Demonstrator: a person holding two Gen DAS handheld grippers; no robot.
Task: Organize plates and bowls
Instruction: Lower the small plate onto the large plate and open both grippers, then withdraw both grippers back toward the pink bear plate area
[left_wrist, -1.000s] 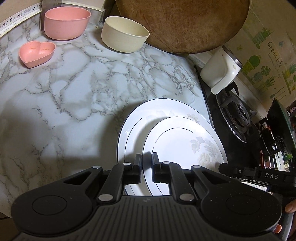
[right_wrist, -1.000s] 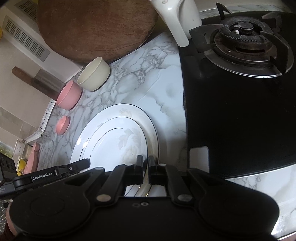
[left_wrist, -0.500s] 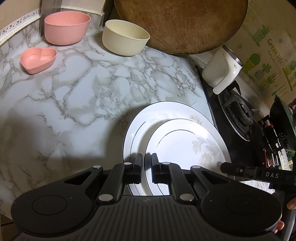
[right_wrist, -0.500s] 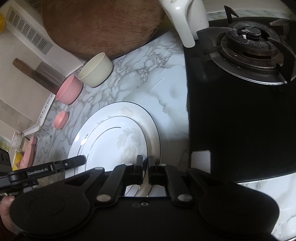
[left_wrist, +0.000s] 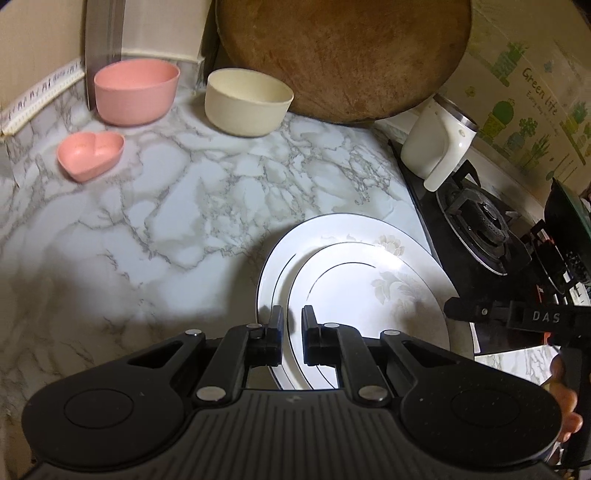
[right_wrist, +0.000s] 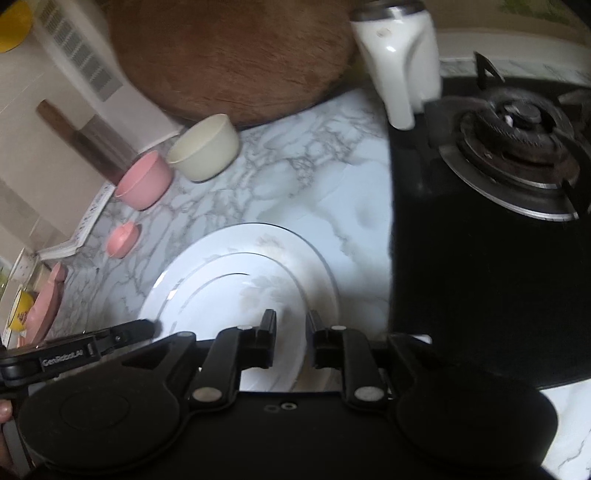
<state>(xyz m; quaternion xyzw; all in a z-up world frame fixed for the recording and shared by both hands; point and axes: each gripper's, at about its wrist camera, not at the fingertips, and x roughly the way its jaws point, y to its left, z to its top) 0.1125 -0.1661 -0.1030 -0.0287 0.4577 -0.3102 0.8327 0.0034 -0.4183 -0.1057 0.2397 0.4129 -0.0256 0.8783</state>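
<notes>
A small white plate (left_wrist: 369, 295) with a grey flower print lies on a larger white plate (left_wrist: 280, 266) on the marble counter. My left gripper (left_wrist: 291, 326) is shut on the small plate's near left rim. In the right wrist view the same small plate (right_wrist: 229, 306) rests on the large plate (right_wrist: 258, 236). My right gripper (right_wrist: 291, 326) stands over its near right rim, jaws opening, pads off the rim. At the back stand a pink bowl (left_wrist: 136, 92), a cream bowl (left_wrist: 247, 103) and a pink heart-shaped dish (left_wrist: 90, 151).
A round wooden board (left_wrist: 343, 55) leans on the back wall. A white mug (left_wrist: 436, 147) stands at the corner of the black gas stove (left_wrist: 480, 221), right of the plates. A hand (left_wrist: 565, 398) holds the right gripper's grip. Bare marble (left_wrist: 166, 240) lies left of the plates.
The right gripper's jaws, shut on the small plate's rim before, have parted, and the gripper has rolled and lifted slightly. The left gripper has stayed shut on the rim and rolled a little.
</notes>
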